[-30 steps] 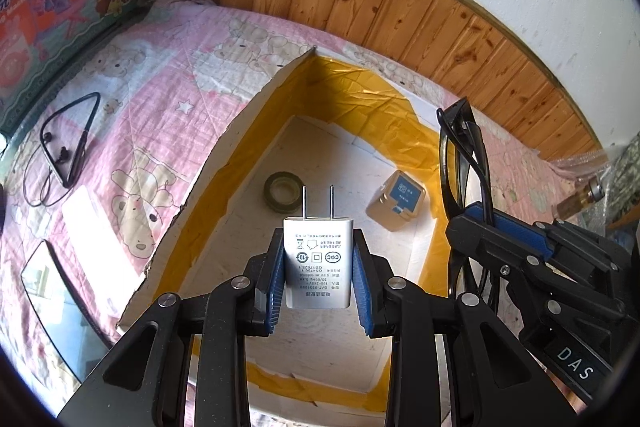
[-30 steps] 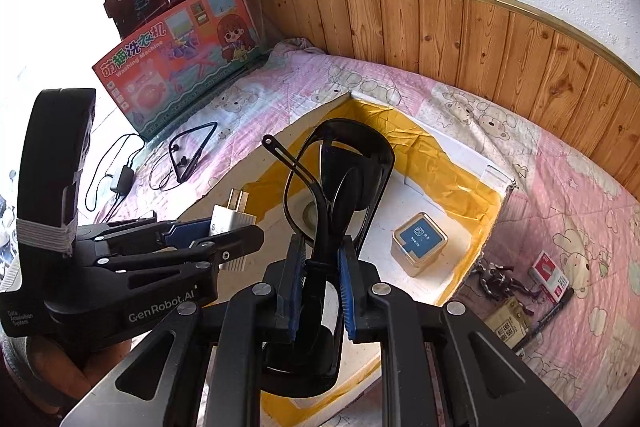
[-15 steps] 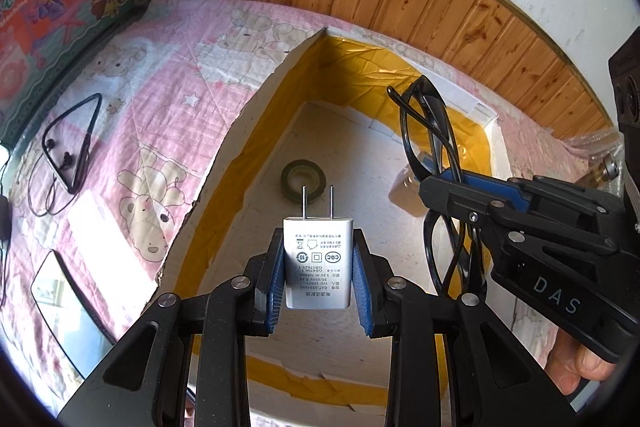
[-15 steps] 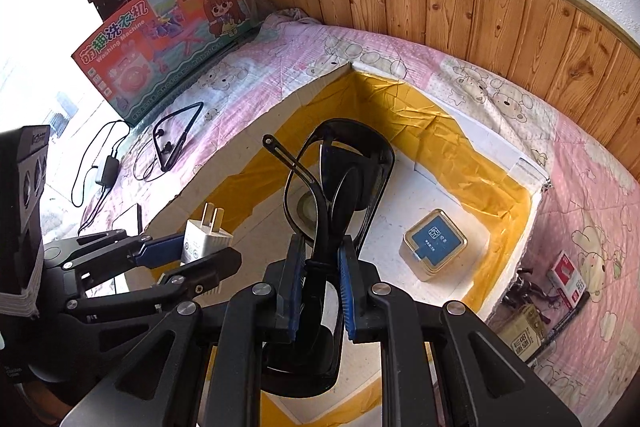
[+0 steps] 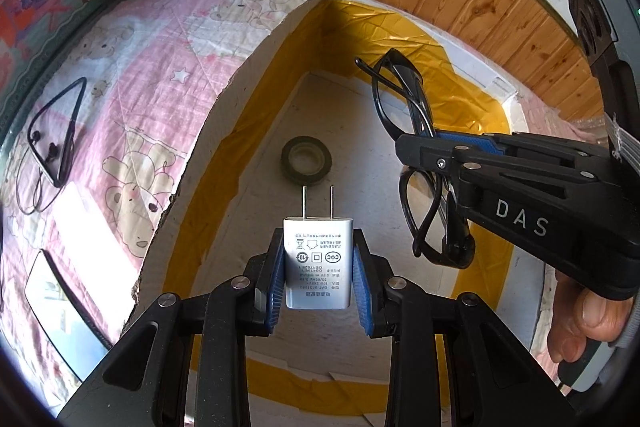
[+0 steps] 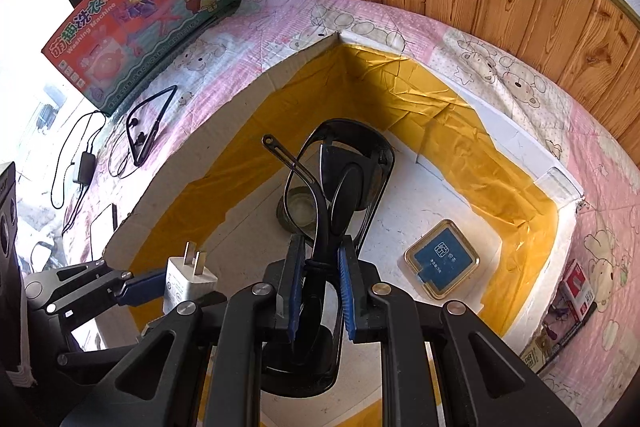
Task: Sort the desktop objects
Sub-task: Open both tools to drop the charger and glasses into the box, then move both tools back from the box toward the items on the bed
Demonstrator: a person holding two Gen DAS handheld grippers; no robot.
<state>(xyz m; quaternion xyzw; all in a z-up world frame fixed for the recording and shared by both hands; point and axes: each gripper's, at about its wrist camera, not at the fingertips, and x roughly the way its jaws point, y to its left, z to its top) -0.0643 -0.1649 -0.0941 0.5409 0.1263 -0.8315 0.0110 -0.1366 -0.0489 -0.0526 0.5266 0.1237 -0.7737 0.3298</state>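
My left gripper [image 5: 318,267] is shut on a white plug charger [image 5: 318,263], prongs pointing forward, held over the open white box with yellow tape [image 5: 248,83]. My right gripper [image 6: 319,285] is shut on folded black glasses [image 6: 340,187] and holds them over the same box; the glasses also show in the left wrist view [image 5: 404,115], to the right of the charger. The charger also shows in the right wrist view [image 6: 186,281], lower left. A roll of dark tape [image 5: 306,159] and a small blue-topped box [image 6: 442,259] lie on the box floor.
A pink bear-print cloth [image 5: 120,75] covers the surface. Black neckband earphones [image 5: 56,139] and a mirror-like slab [image 5: 60,295] lie left of the box. A toy carton [image 6: 136,11] leans on the wood-panelled wall. Small packets [image 6: 576,291] lie right of the box.
Both grippers have moved forward and lower over the box. The right gripper with the glasses has come further left, closer to the charger. Both grips are unchanged.
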